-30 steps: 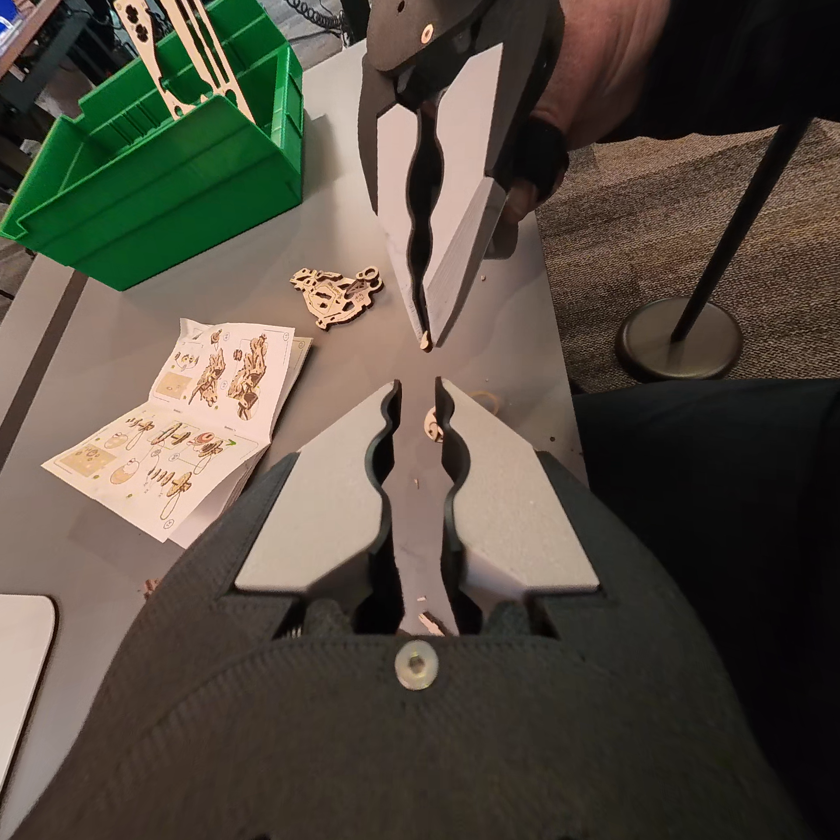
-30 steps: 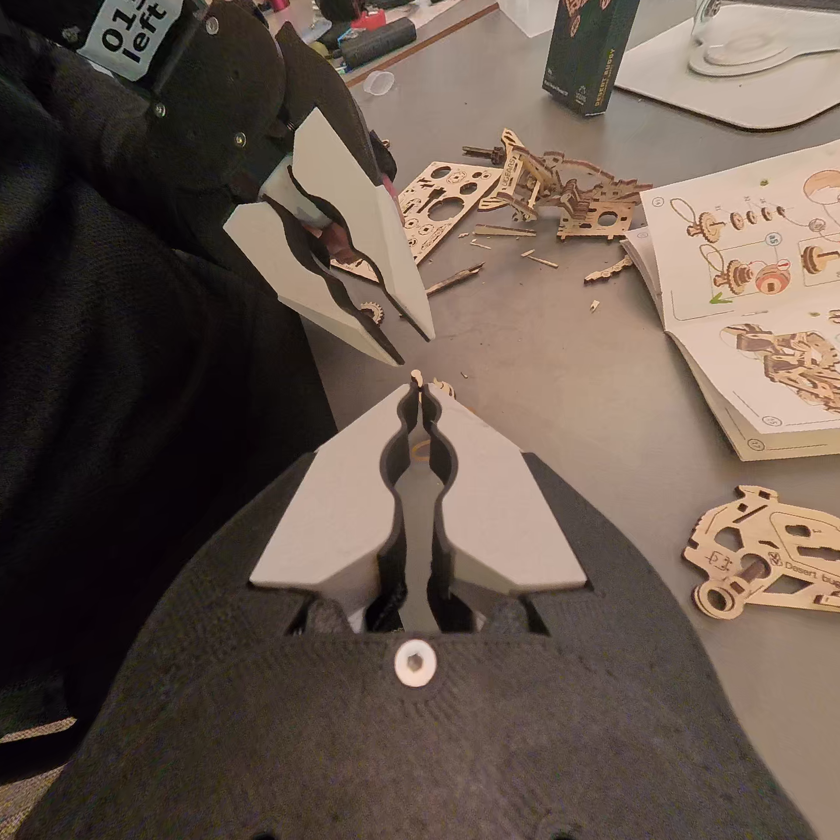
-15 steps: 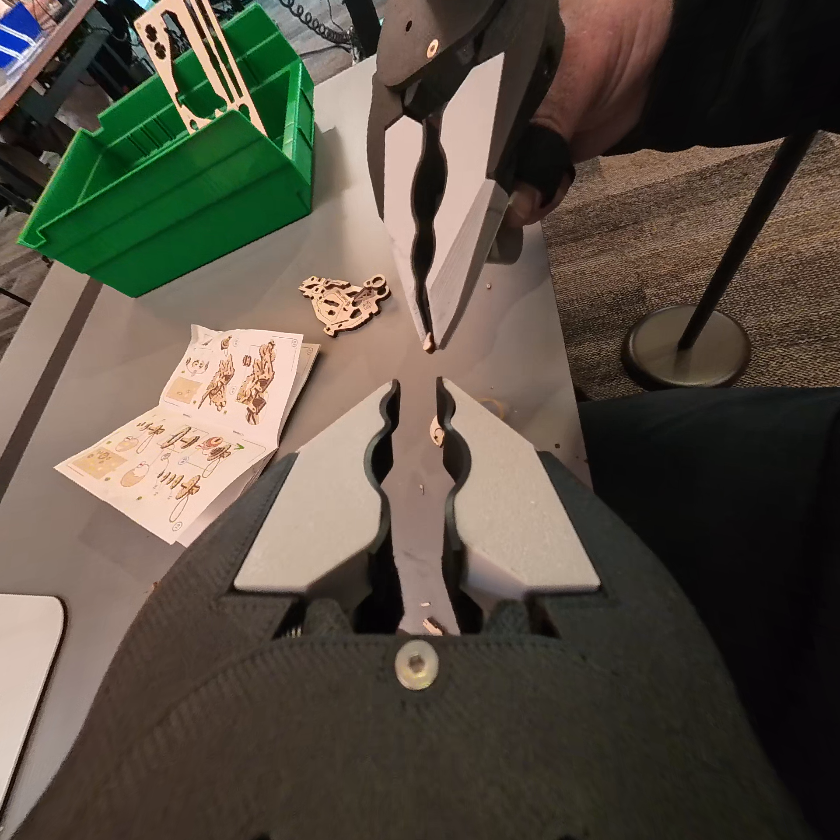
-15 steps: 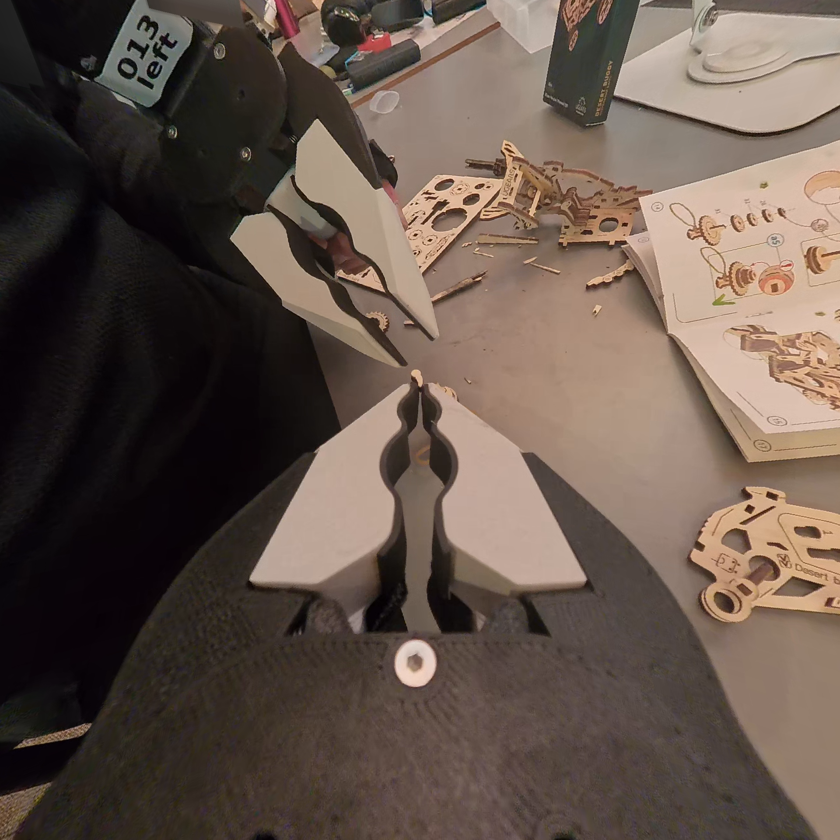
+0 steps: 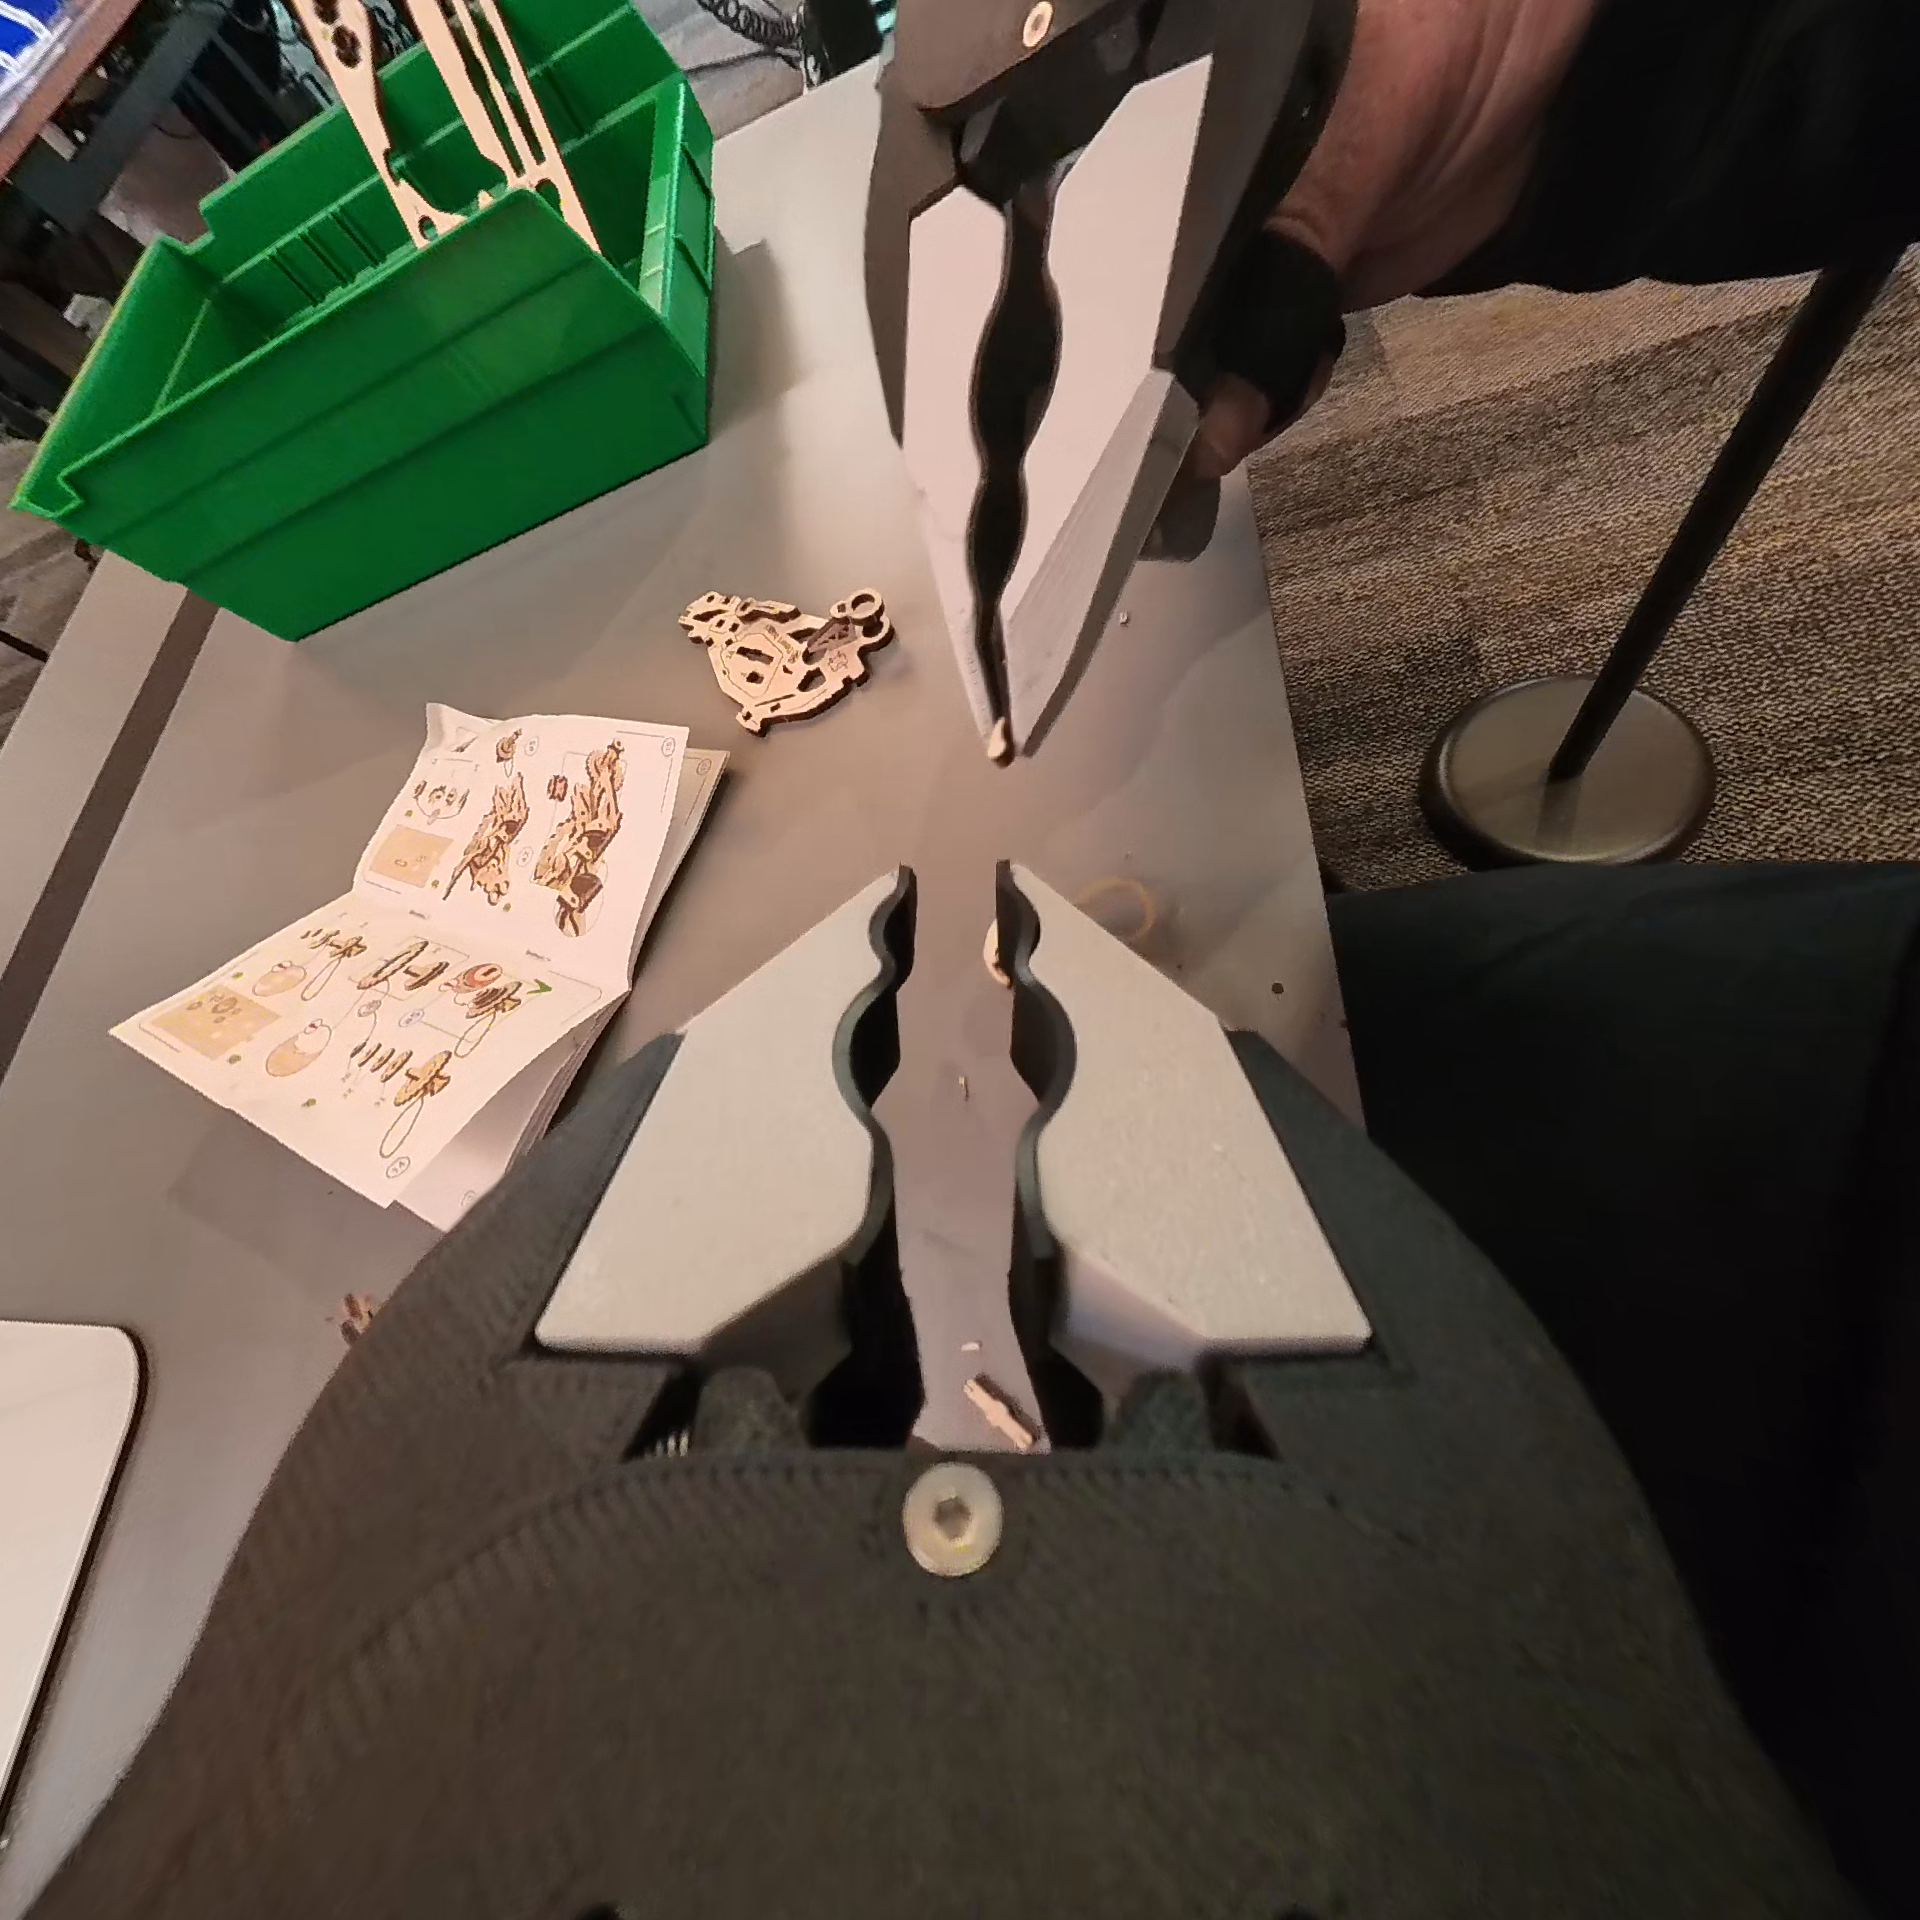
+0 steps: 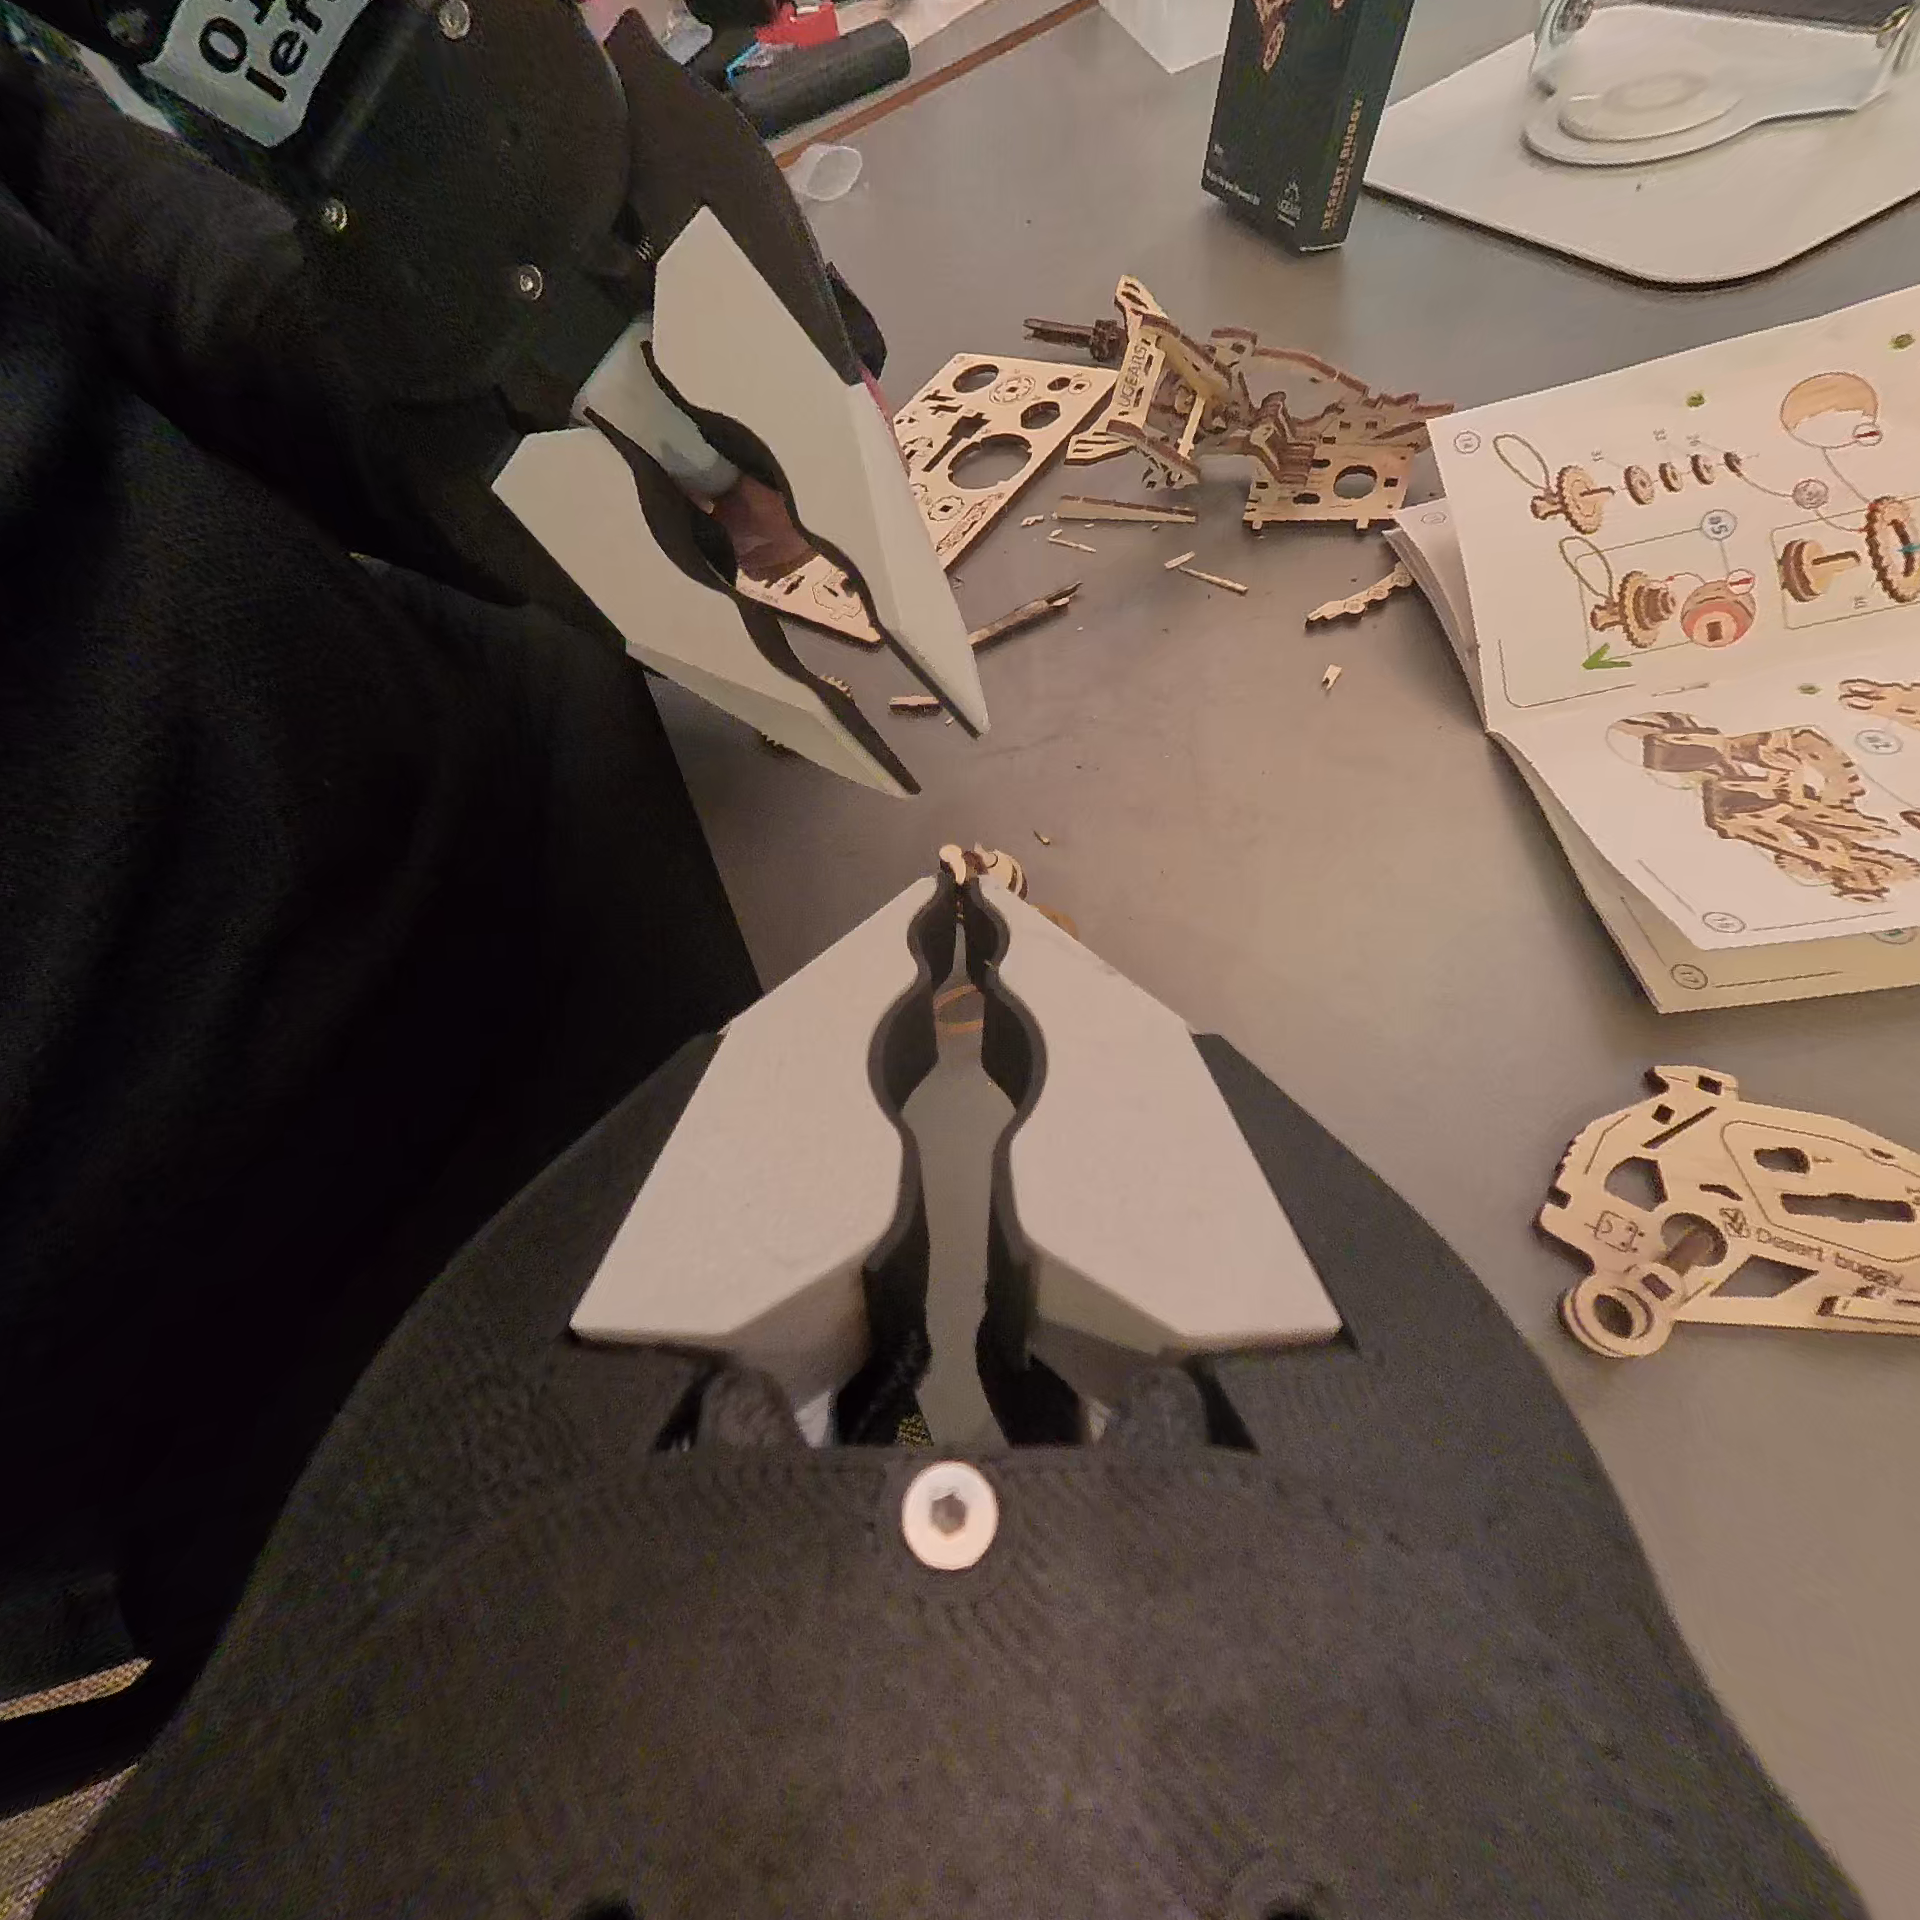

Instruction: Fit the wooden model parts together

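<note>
A: What fills the grey tabletop (image 5: 312, 748), going down in size?

B: A green bin (image 5: 416, 374) sits at eleven o'clock in the left wrist view, with the open instruction booklet (image 5: 416, 935) at nine o'clock. A flat wooden body plate (image 5: 787, 662) lies just above centre. In the right wrist view a half-built wooden assembly (image 6: 1226, 416) and a punched sheet (image 6: 987, 436) lie at twelve to one o'clock.

A: And the grippers?

B: The right gripper (image 6: 961, 883) is pinched closed on a tiny wooden part (image 6: 951, 859), whose tip shows just beyond the fingertips. The left gripper (image 5: 954, 883) stands parted and holds nothing. A small gear (image 5: 994, 951) lies on the tabletop just below its right finger.

A: Which step is this?

B: It looks like lining up two small parts, with nothing joined yet. Next, the left gripper would likely need to close on the gear and hold it steady. The tiny wooden part could then be brought square to its hole, since a tilt could jam it.
</note>
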Demonstrator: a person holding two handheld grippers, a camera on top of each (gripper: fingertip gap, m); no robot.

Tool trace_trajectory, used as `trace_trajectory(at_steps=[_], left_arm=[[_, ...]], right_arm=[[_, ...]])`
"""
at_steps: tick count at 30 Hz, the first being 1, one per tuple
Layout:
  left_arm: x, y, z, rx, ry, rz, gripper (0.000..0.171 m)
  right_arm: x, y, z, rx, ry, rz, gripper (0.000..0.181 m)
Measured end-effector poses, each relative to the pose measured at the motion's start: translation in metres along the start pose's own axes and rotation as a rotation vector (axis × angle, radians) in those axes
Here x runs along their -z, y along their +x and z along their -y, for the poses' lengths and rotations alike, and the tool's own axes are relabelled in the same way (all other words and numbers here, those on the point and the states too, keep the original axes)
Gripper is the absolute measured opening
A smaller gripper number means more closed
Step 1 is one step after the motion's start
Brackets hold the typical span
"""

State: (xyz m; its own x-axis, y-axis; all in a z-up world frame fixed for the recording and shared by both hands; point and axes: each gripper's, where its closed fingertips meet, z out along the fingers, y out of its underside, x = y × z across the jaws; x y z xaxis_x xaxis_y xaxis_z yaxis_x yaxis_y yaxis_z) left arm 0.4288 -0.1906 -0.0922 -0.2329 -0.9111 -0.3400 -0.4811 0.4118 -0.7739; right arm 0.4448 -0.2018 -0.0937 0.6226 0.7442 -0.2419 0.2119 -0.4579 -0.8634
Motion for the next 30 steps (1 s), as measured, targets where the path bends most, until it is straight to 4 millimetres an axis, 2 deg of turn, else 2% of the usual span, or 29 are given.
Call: trace_trajectory(at_steps=[9,14,22,30], left_arm=[[0.001,0.0,0.009,-0.016,0.024,0.008,0.014],[0.004,0.007,0.016,-0.095,0.038,0.002,0.015],[0.003,0.02,0.014,-0.177,0.026,-0.01,0.013],[0.001,0.028,0.013,-0.258,0.014,-0.014,0.007]], right_arm=[[0.0,-0.005,0.007,-0.041,0.038,0.03,0.0],[-0.003,-0.009,-0.002,-0.15,0.005,0.098,0.0],[-0.008,-0.02,-0.009,-0.237,-0.031,0.174,0.0],[-0.012,-0.026,-0.007,-0.293,-0.023,0.237,0.0]])
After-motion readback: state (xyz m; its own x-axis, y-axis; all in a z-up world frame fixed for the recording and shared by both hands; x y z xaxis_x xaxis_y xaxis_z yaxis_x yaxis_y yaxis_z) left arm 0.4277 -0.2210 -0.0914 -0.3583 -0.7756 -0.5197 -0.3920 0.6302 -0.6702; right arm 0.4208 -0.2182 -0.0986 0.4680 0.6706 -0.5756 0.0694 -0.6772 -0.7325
